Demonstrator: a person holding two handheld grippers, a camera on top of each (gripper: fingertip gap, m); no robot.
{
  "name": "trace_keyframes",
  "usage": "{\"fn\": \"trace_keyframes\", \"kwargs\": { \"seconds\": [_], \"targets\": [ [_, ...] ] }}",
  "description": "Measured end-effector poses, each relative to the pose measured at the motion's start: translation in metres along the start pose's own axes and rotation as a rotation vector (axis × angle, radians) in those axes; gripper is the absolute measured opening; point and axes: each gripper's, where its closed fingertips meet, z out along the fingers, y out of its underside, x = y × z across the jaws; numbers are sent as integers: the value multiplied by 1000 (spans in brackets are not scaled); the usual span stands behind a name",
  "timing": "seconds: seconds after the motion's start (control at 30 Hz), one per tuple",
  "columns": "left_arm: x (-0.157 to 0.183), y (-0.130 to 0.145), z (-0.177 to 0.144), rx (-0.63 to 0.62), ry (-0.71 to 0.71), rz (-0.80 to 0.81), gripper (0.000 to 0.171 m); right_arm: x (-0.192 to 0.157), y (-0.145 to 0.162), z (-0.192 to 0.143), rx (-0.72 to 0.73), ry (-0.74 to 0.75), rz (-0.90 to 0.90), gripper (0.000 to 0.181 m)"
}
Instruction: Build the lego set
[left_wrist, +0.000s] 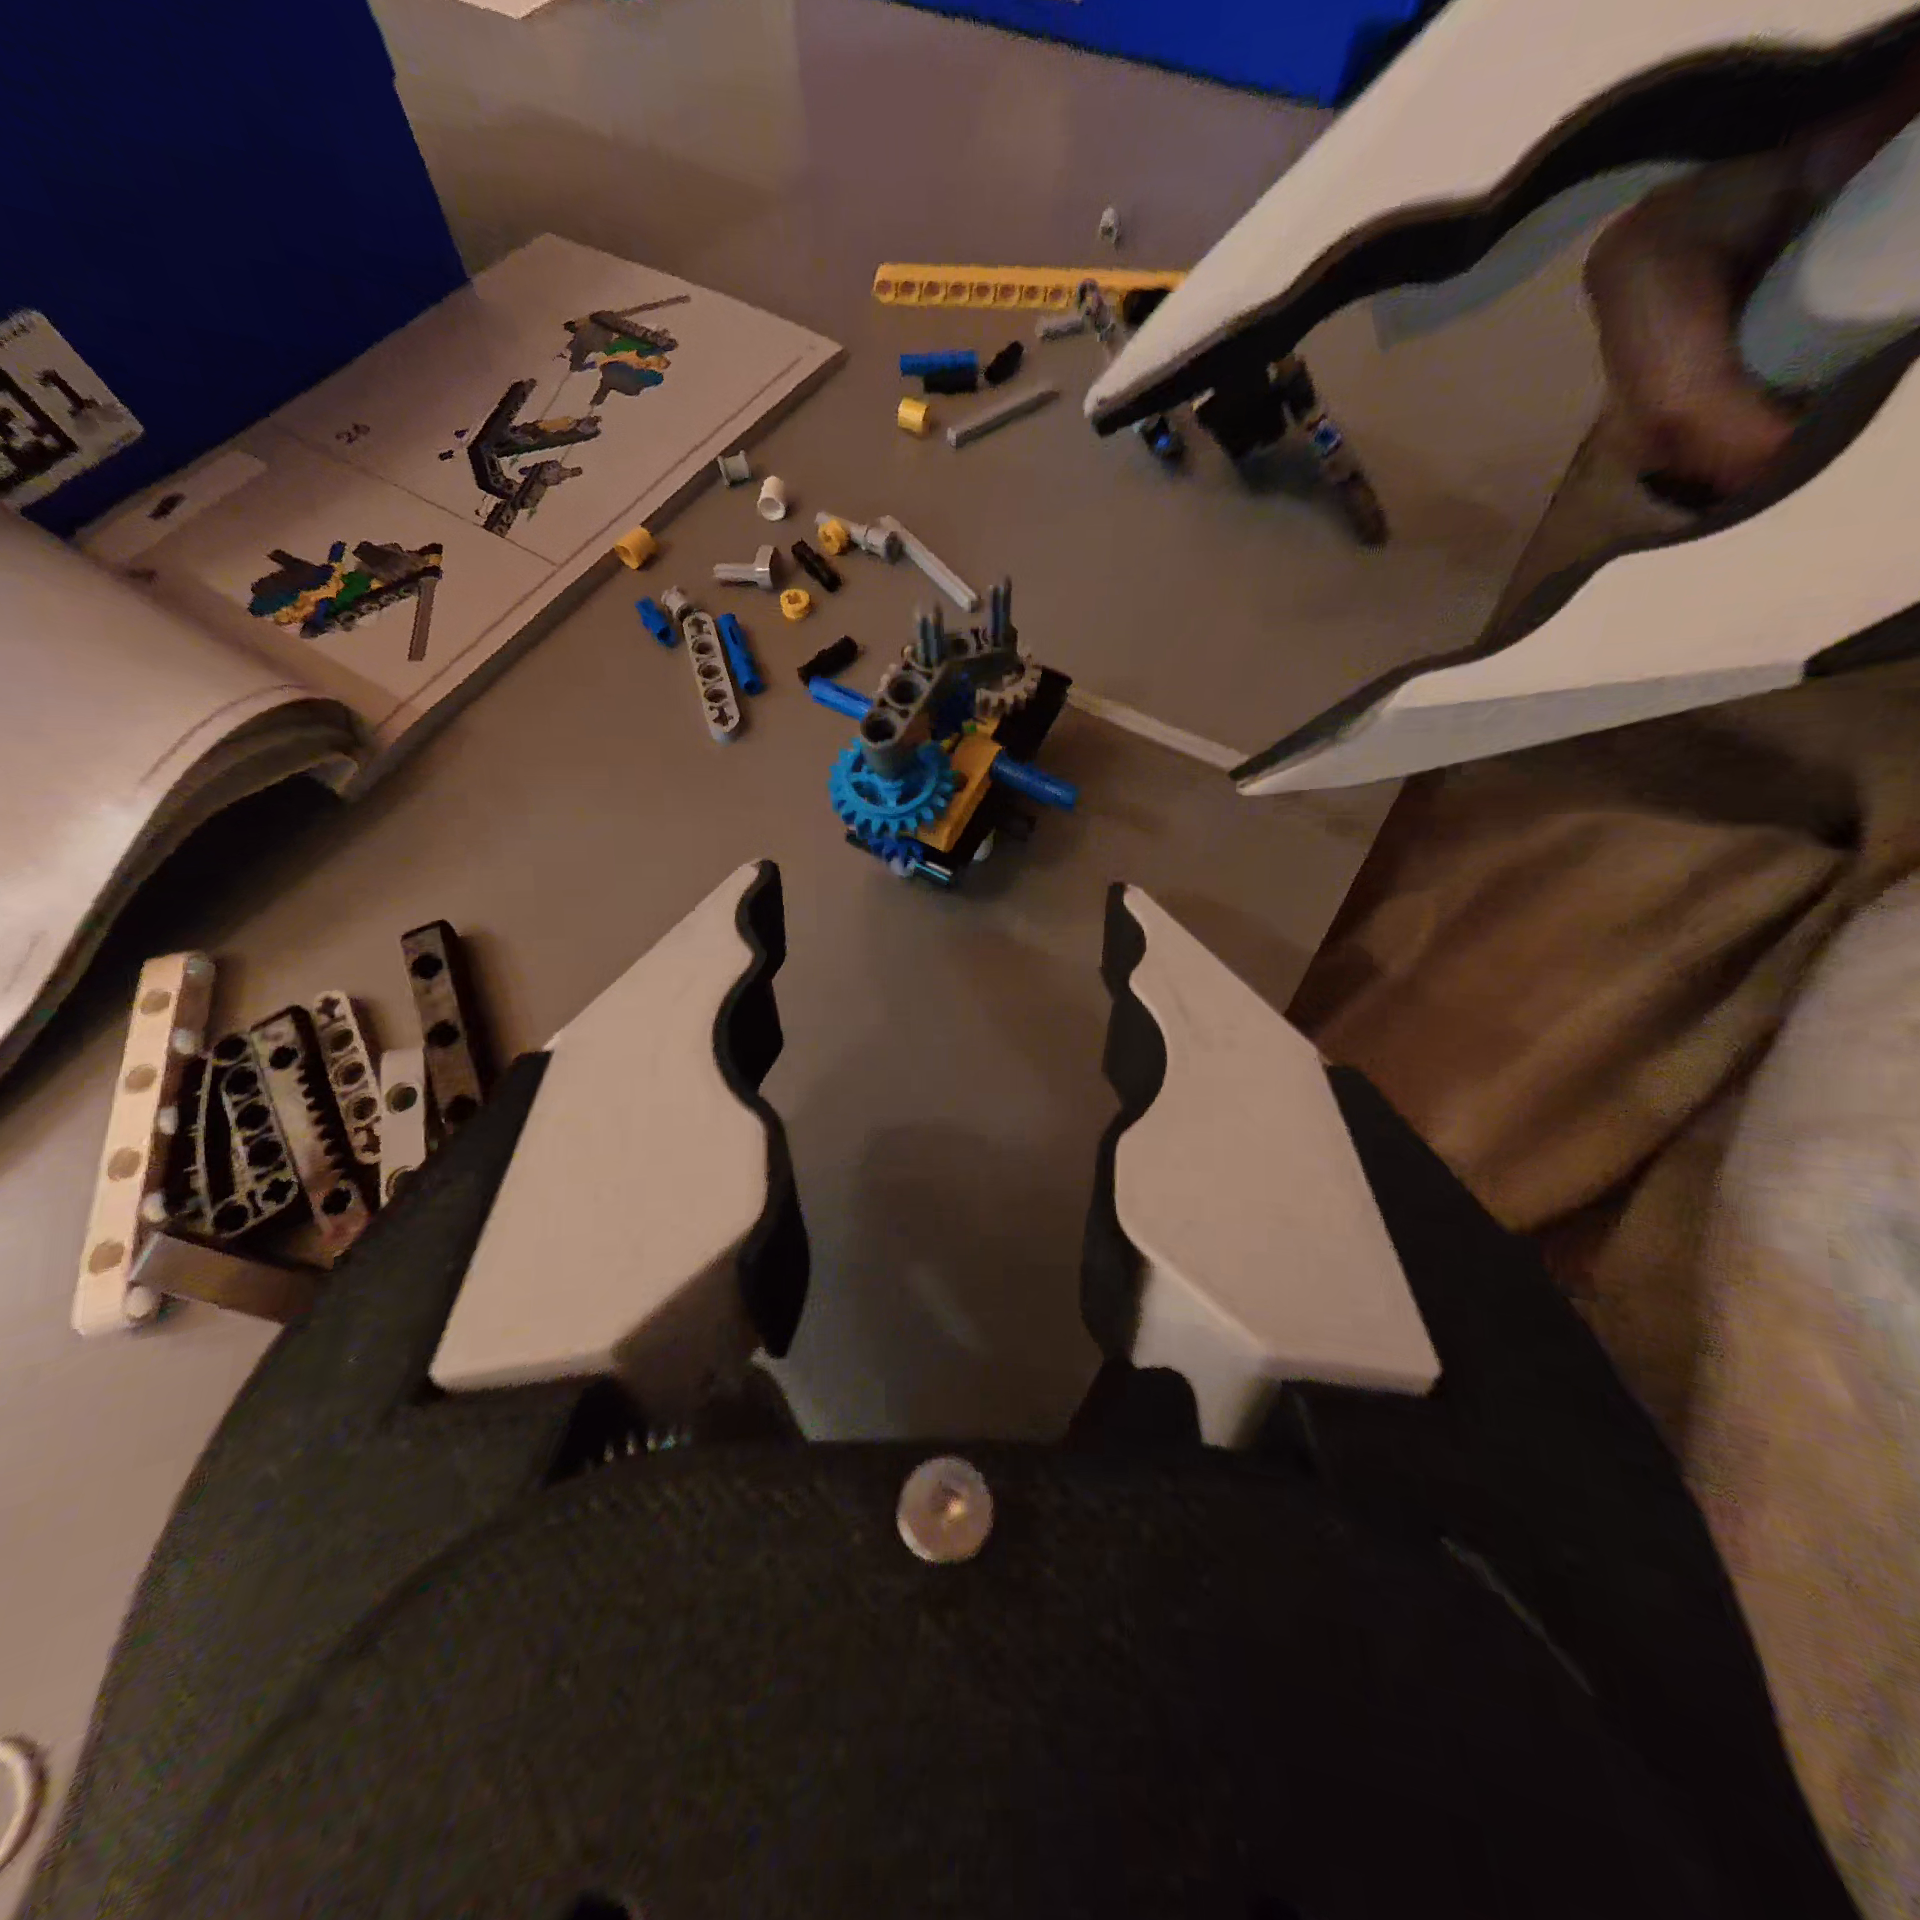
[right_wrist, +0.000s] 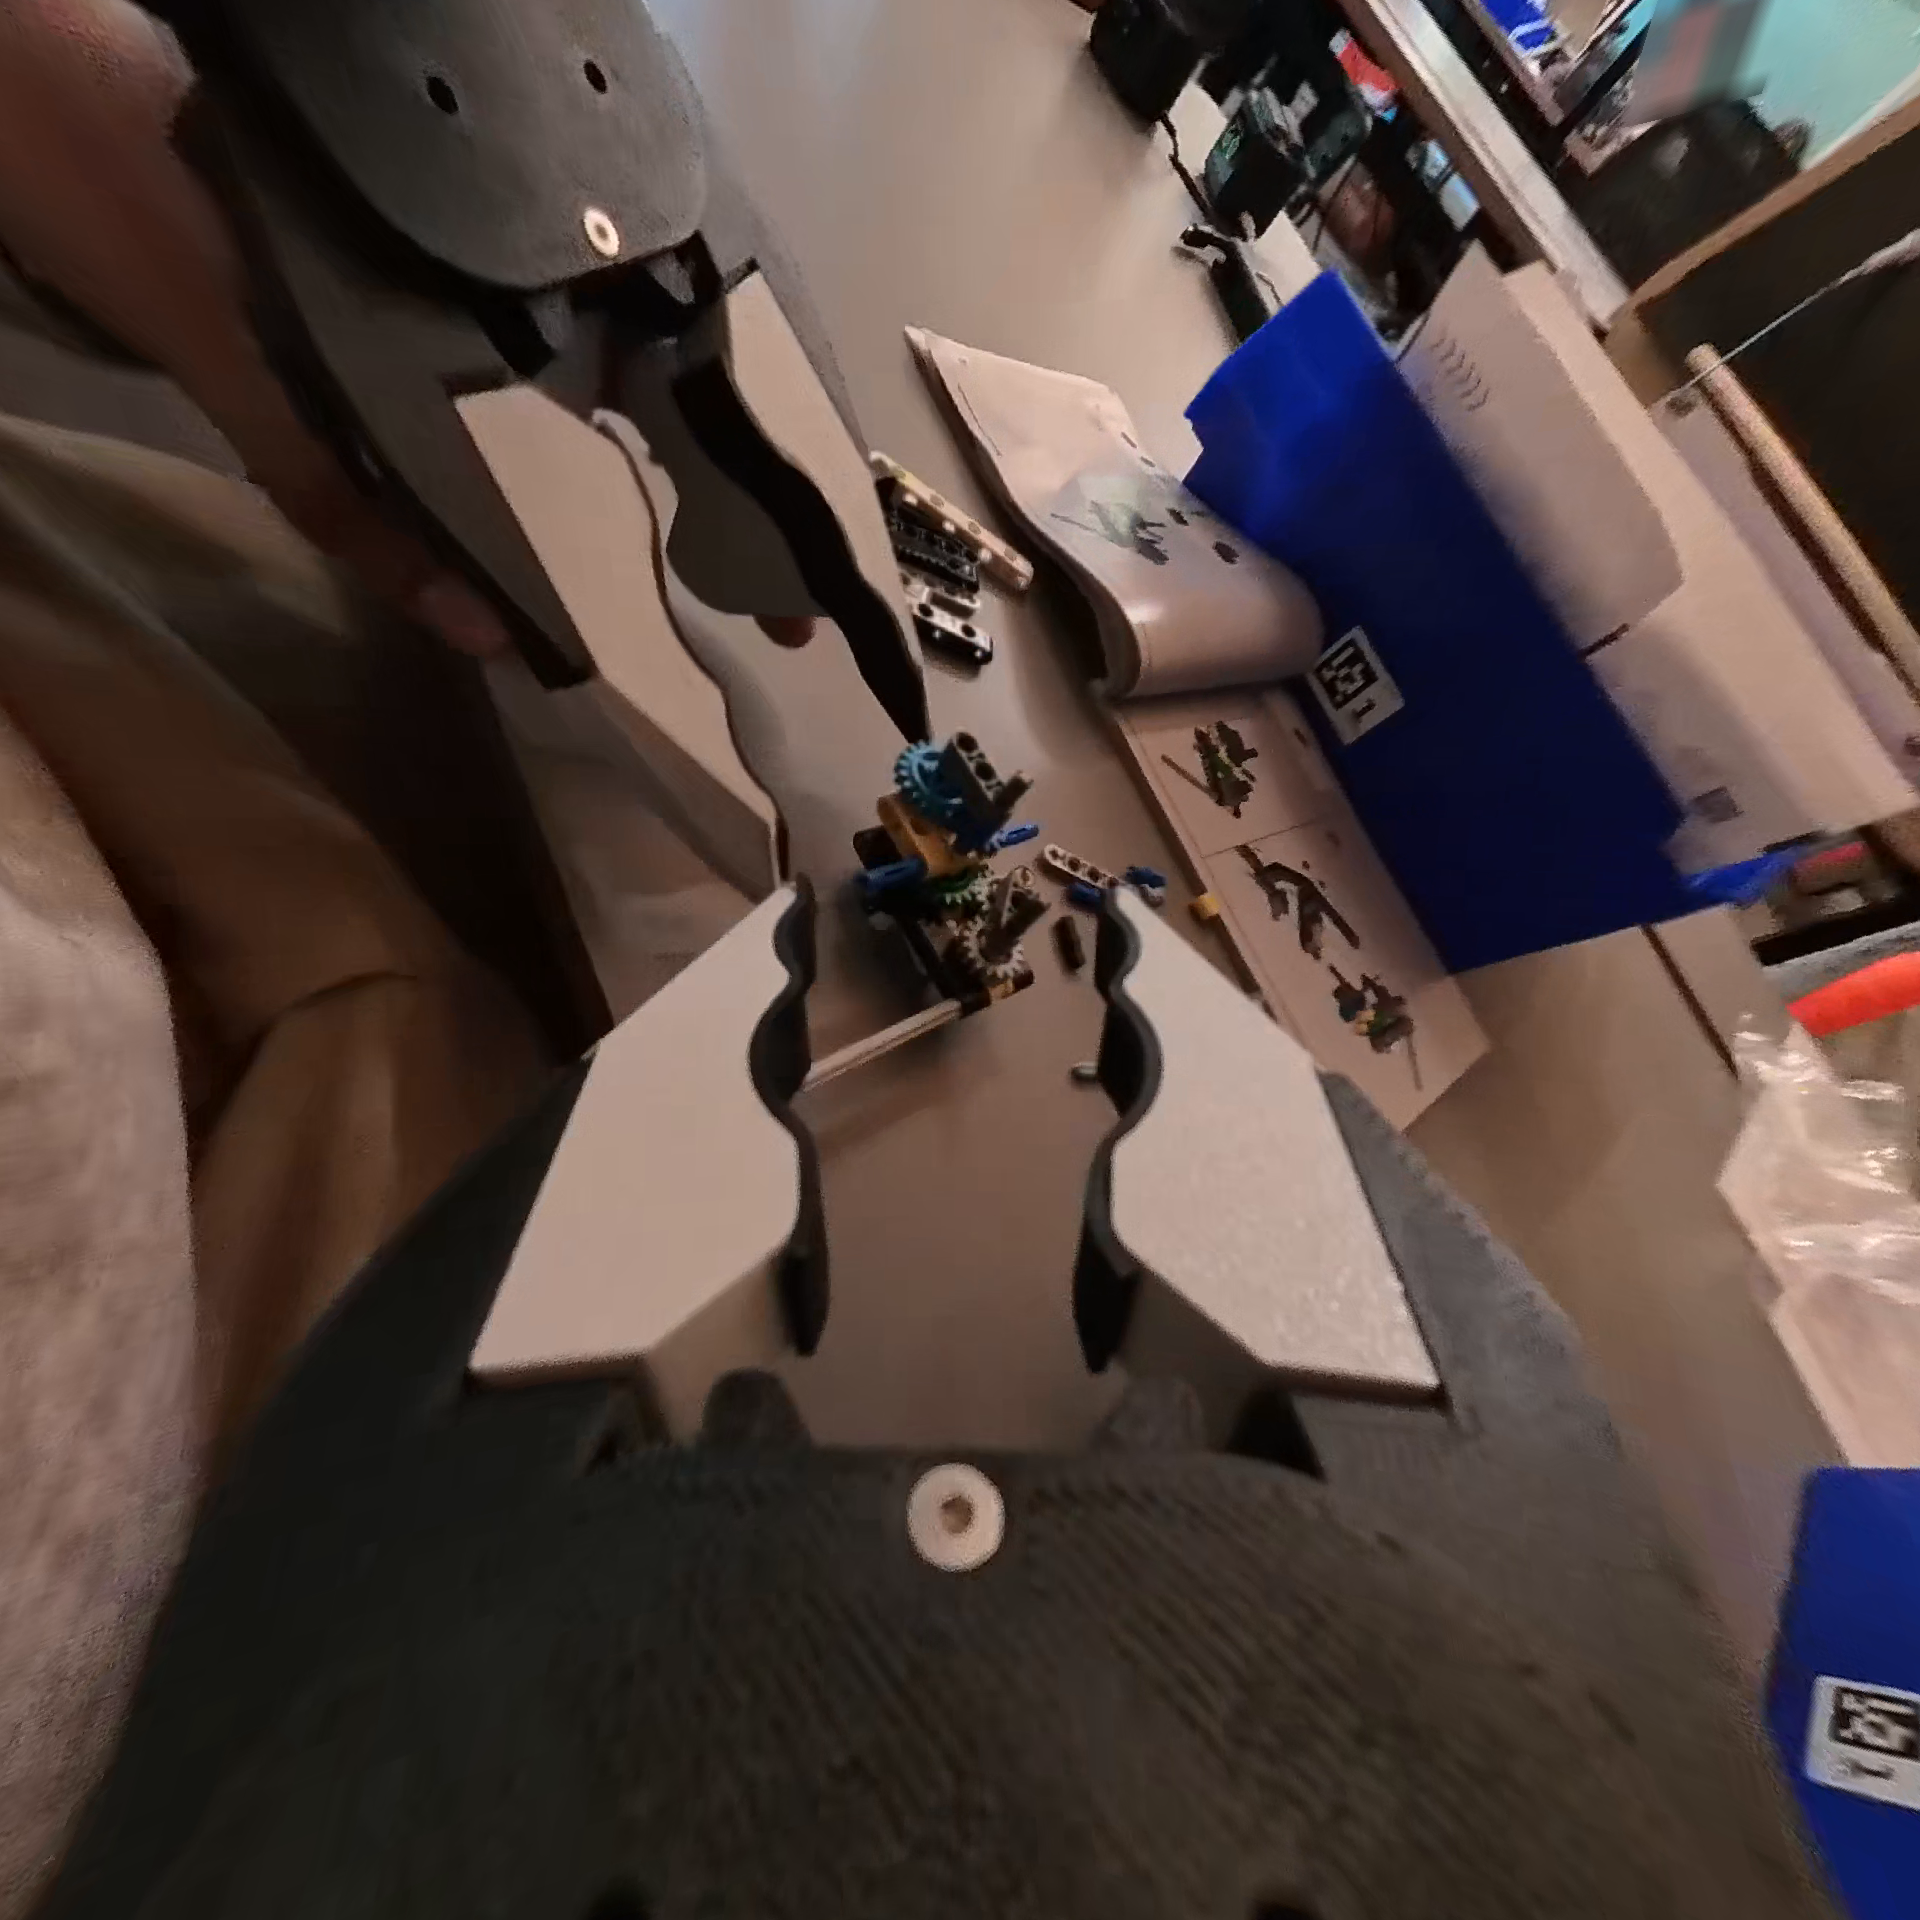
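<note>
A small lego assembly (left_wrist: 951, 743) with a blue gear, grey beams and a yellow block stands on the grey table; it also shows in the right wrist view (right_wrist: 951, 862). My left gripper (left_wrist: 940, 894) is open and empty, just short of the assembly. My right gripper (right_wrist: 961, 904) is open and empty, its jaws either side of the assembly's near end. The right gripper shows at the upper right of the left wrist view (left_wrist: 1164, 592), above the table. A long grey axle (right_wrist: 883, 1044) sticks out of the assembly toward the right gripper.
Loose small pins and bushes (left_wrist: 769, 592) lie beyond the assembly. A yellow beam (left_wrist: 997, 286) lies farther back. A pile of black and grey beams (left_wrist: 281, 1112) sits at the left. An open instruction booklet (left_wrist: 447, 468) leans by a blue box (right_wrist: 1455, 665). A second sub-assembly (left_wrist: 1268, 436) sits under the right gripper. The yellow beam (left_wrist: 997, 286) is about 20 centimetres from both grippers' fingertips.
</note>
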Motion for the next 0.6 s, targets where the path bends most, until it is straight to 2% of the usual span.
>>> {"fn": "trace_keyframes", "kwargs": {
  "seconds": [0.1, 0.2, 0.4, 0.5, 0.6],
  "targets": [
    [-1, 8, 1, -42, -78, 115, 64, -5, -2, 3, 2, 10, -10, 56],
    [-2, 4, -3, -3, -116, 152, 63, -9, 1, 8, 10, -40, 118, 63],
    [-7, 8, 0, -33, -68, 49, 63, 7, 21, 18, -63, -52, 355, 65],
    [-7, 11, 4, -75, -27, -11, 63, 8, 31, 25, -126, -74, 409, 55],
    [-5, 11, 6, -83, 16, -60, 63, 0, 44, 33, -225, -117, 425, 59]
  ]
}}
